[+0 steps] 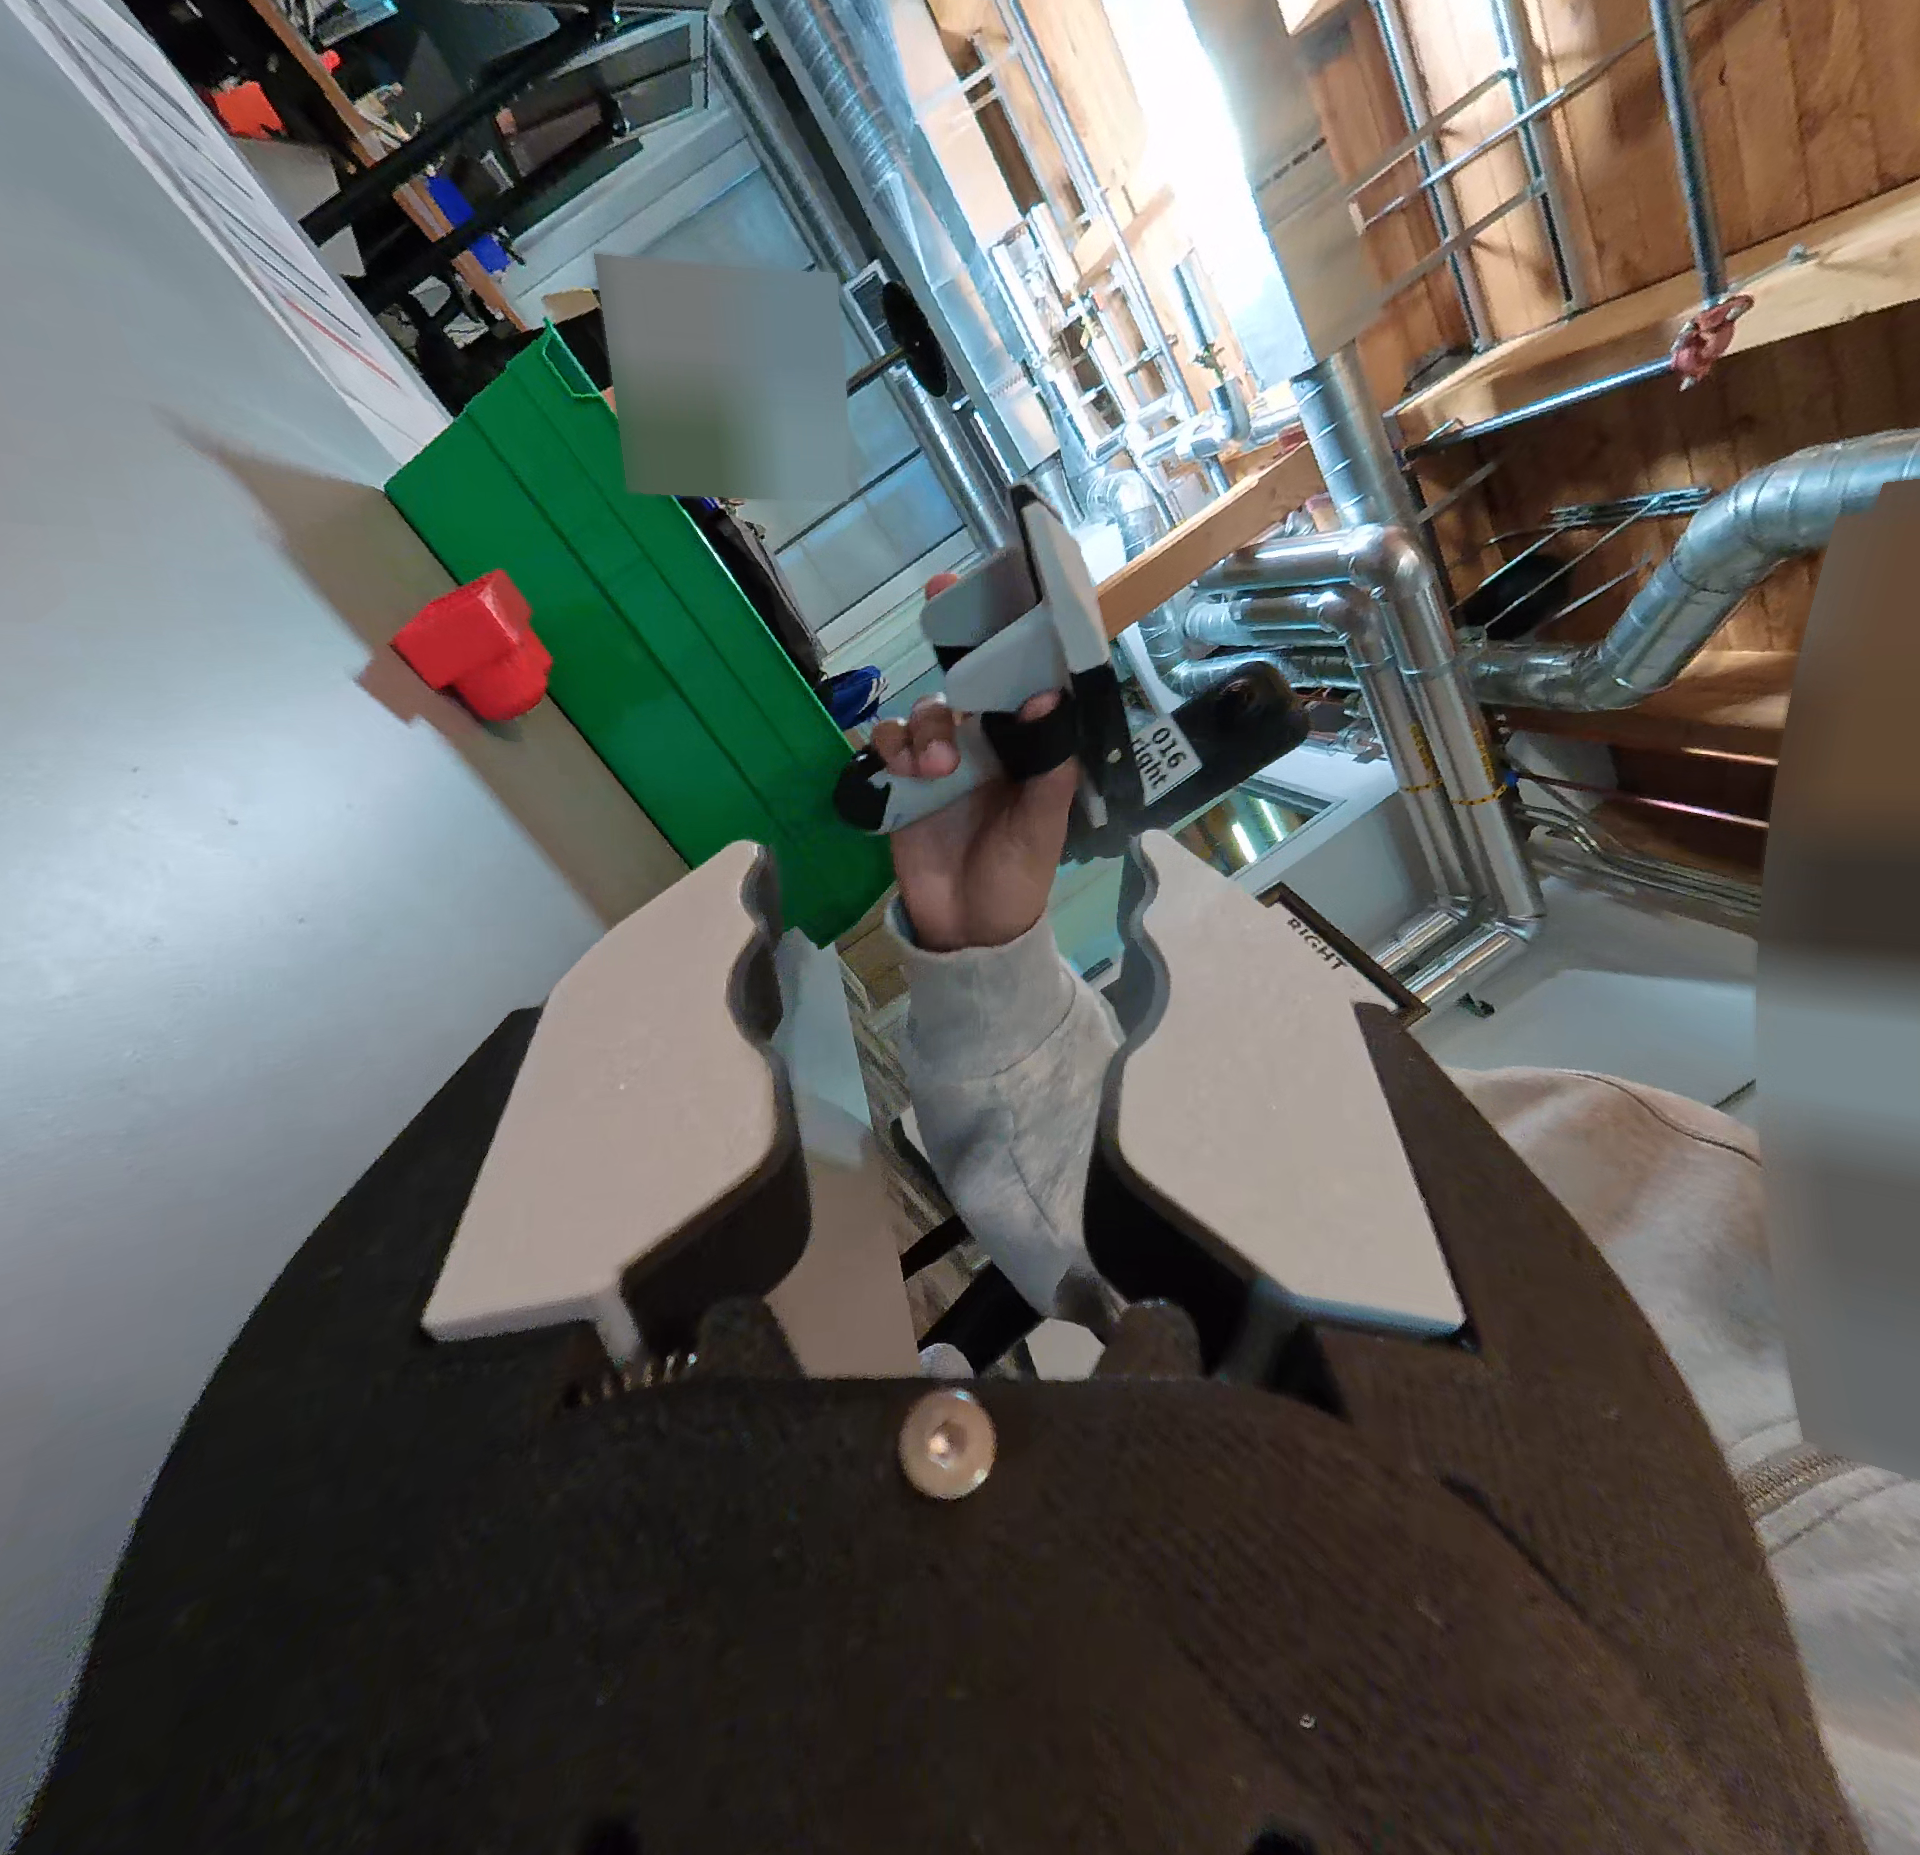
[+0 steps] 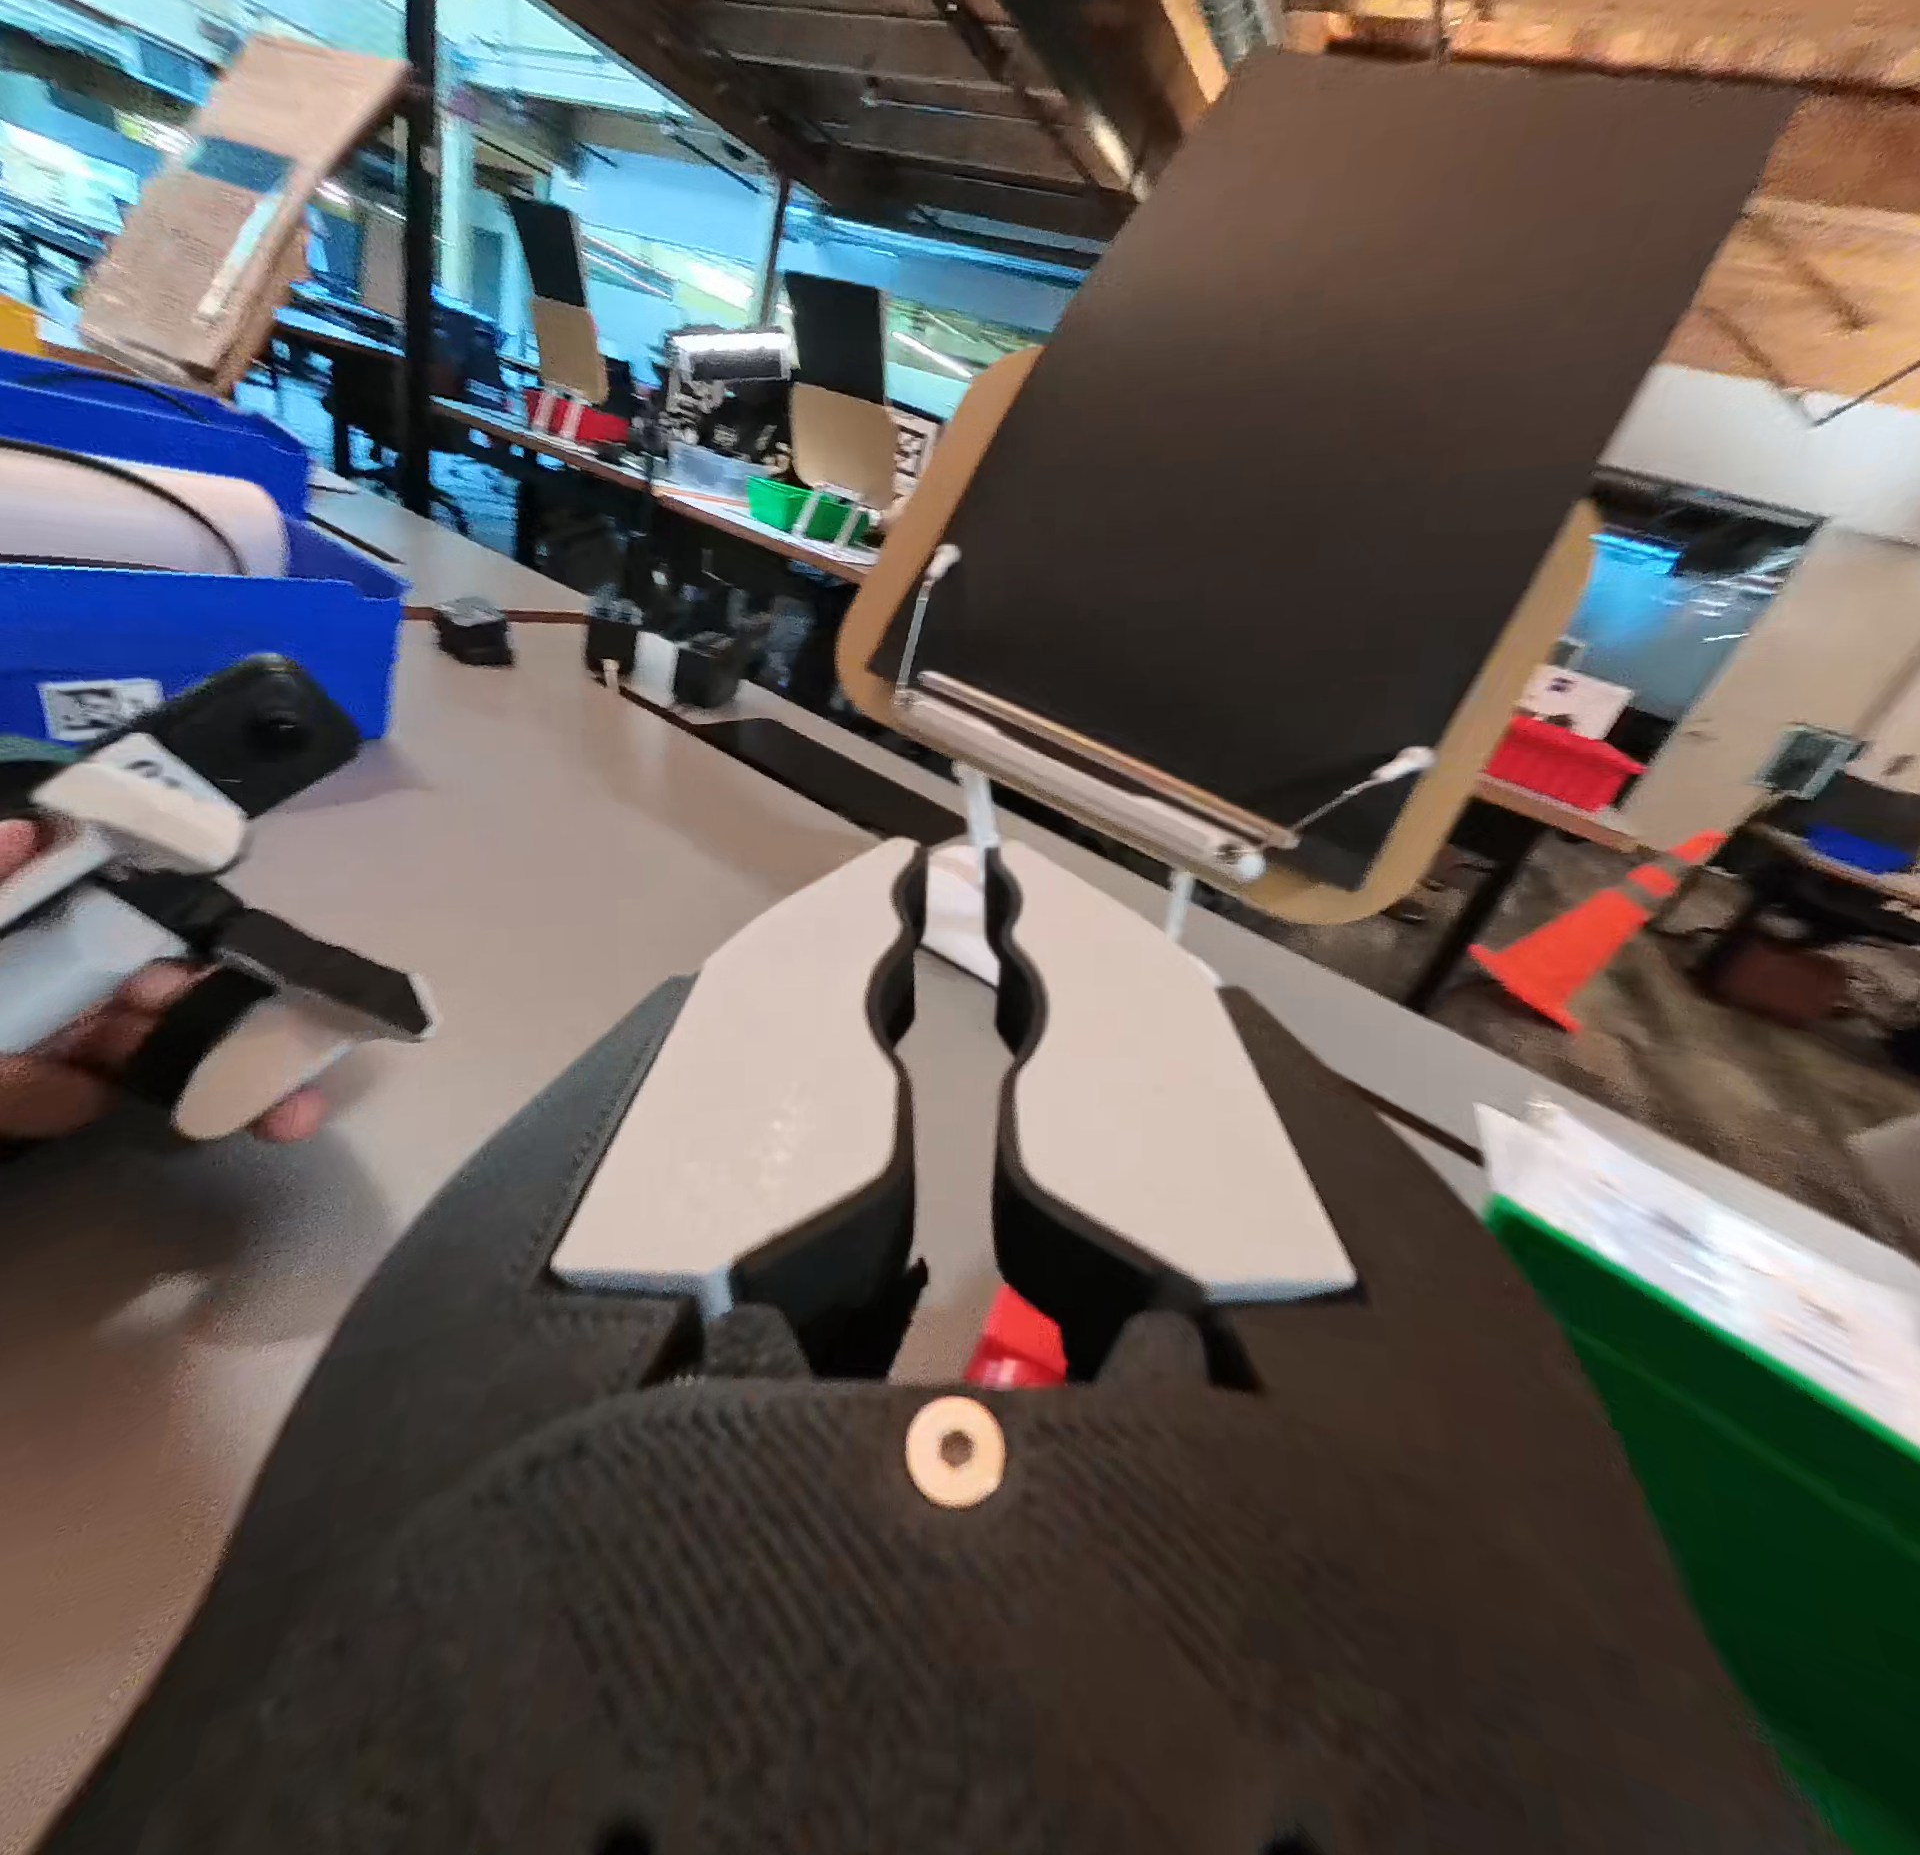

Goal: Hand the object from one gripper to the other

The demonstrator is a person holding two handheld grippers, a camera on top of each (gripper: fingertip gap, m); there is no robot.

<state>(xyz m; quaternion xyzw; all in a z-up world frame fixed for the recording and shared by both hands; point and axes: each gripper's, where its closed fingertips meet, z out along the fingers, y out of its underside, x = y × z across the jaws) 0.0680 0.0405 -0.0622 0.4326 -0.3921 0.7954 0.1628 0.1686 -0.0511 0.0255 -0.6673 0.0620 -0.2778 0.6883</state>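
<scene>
The red block (image 1: 473, 647) lies on the grey table (image 1: 208, 870), against the green bin (image 1: 623, 610). No gripper holds it. My left gripper (image 1: 956, 865) is wide open and empty, in the air, pointing past the bin. My right gripper (image 2: 953, 862) has its fingers almost together with only a narrow gap, and nothing between them. The red block (image 2: 1013, 1332) shows through that gap near the finger bases, lying on the table below. A hand holds the right gripper (image 1: 1044, 558) in the air beyond my left fingers. The left gripper (image 2: 343, 984) shows at the left edge.
The green bin (image 2: 1714, 1442) is at the lower right with a white sheet on it. A blue bin (image 2: 208, 610) stands at the far left of the table (image 2: 520, 870). A black board on a stand (image 2: 1299, 455) rises ahead. An orange cone (image 2: 1579, 932) is on the floor.
</scene>
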